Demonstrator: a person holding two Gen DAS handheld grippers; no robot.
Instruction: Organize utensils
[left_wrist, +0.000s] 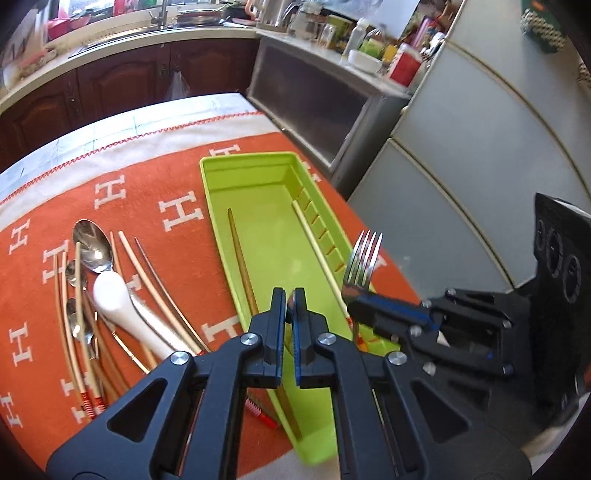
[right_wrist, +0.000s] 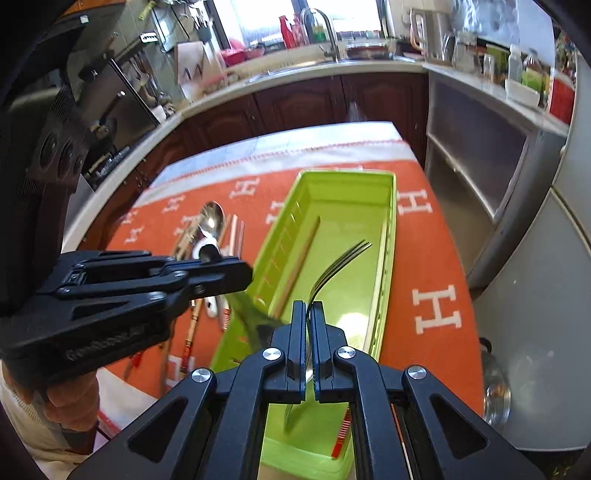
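Right up close in the right wrist view, the right claw (right_wrist: 308, 306) is clamped on the handle of a shiny steel fork (right_wrist: 341, 260), tines curving up and away over the long lime-green plastic tray (right_wrist: 389, 236). Same fork shows in the left wrist view (left_wrist: 362, 258), sticking up from that claw (left_wrist: 354, 295) at the tray's (left_wrist: 210, 192) right wall.

Left claw (left_wrist: 290, 301) has its jaws closed too, pinching something small and metallic. From the other camera it looks like a small steel spoon (right_wrist: 208, 253), bowl poking up above the left claw (right_wrist: 229, 271) and the handle blurring down below. A bit of the person's hand (right_wrist: 70, 395) shows under that claw.

Inside the tray: a brown wooden chopstick (left_wrist: 240, 258) along the left side and a pale cream chopstick (left_wrist: 317, 247) along the slotted right wall, both lying lengthwise.

Tray sits on an orange cloth with white H letters (left_wrist: 155, 184) covering the bench. Left of the tray there's a loose pile: a big steel spoon (left_wrist: 92, 245), a white ceramic spoon (left_wrist: 122, 306), a couple of small steel spoons (left_wrist: 75, 275) and a fan of pale and brown chopsticks (left_wrist: 70, 317), some with red wrapped ends. Pile is near the tray but not touching it.
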